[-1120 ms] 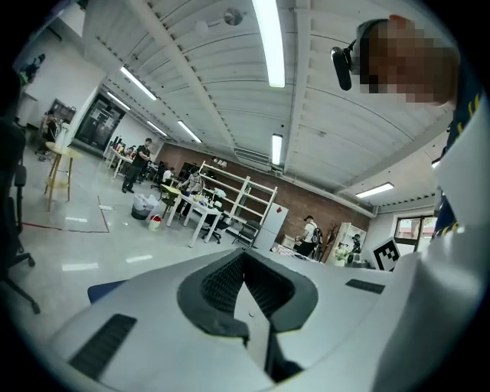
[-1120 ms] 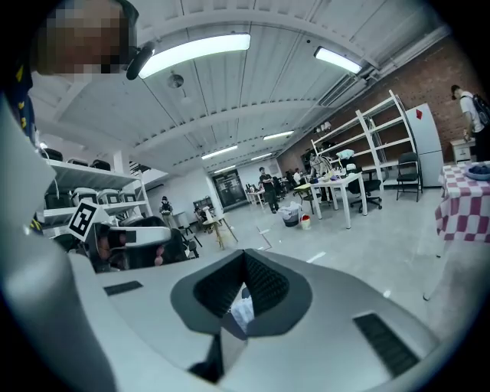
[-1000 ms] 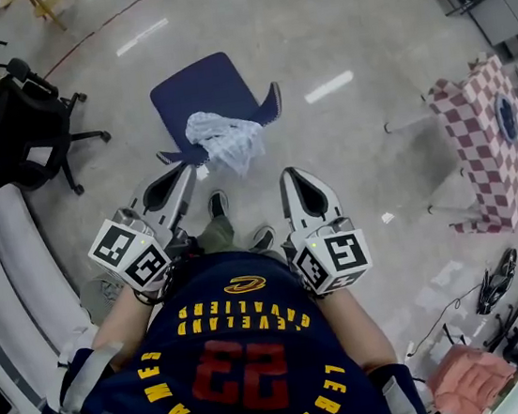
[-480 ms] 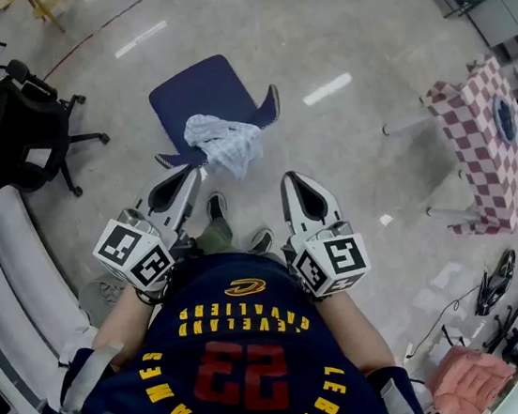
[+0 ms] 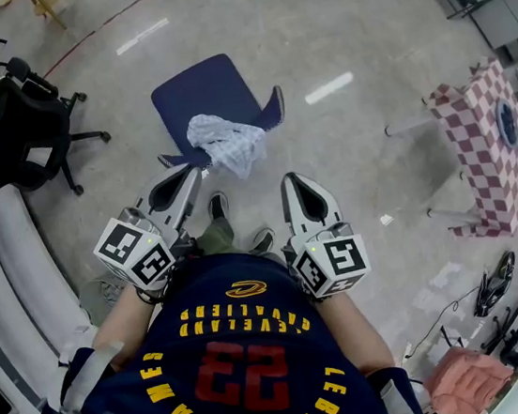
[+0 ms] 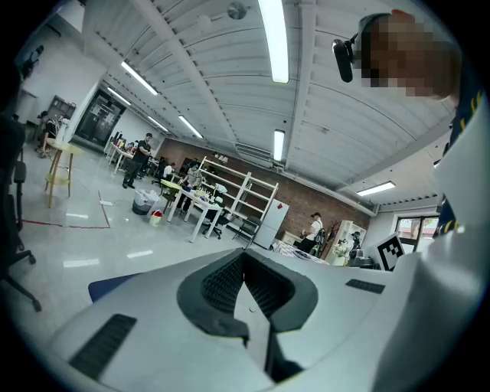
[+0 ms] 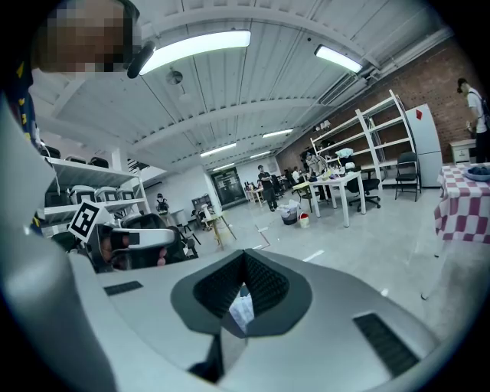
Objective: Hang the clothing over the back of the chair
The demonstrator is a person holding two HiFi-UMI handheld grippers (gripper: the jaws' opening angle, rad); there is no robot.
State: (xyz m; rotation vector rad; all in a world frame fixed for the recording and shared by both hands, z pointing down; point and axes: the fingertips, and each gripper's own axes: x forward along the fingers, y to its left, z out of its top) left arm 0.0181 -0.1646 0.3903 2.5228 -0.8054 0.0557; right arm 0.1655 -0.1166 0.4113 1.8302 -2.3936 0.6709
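A blue chair (image 5: 202, 97) stands on the floor ahead of me, its curved back (image 5: 271, 107) on the near side. A crumpled white checked garment (image 5: 227, 142) lies over the middle of that back. My left gripper (image 5: 194, 170) points at the chair just below the garment, jaws together and empty. My right gripper (image 5: 291, 179) is to the right and a little further from the chair, also shut and empty. In the left gripper view the gripper (image 6: 243, 253) shows closed jaws. In the right gripper view a bit of the white garment (image 7: 242, 308) shows through the gripper (image 7: 245, 256).
A black office chair (image 5: 11, 120) stands at the far left beside a white curved bench (image 5: 7, 272). A table with a red checked cloth (image 5: 487, 138) is at the right. My feet (image 5: 218, 203) are between the grippers. Cables and a pink cloth (image 5: 471, 377) lie at the bottom right.
The left gripper's tip has edged slightly forward toward the chair. The garment, chair and right gripper look unchanged.
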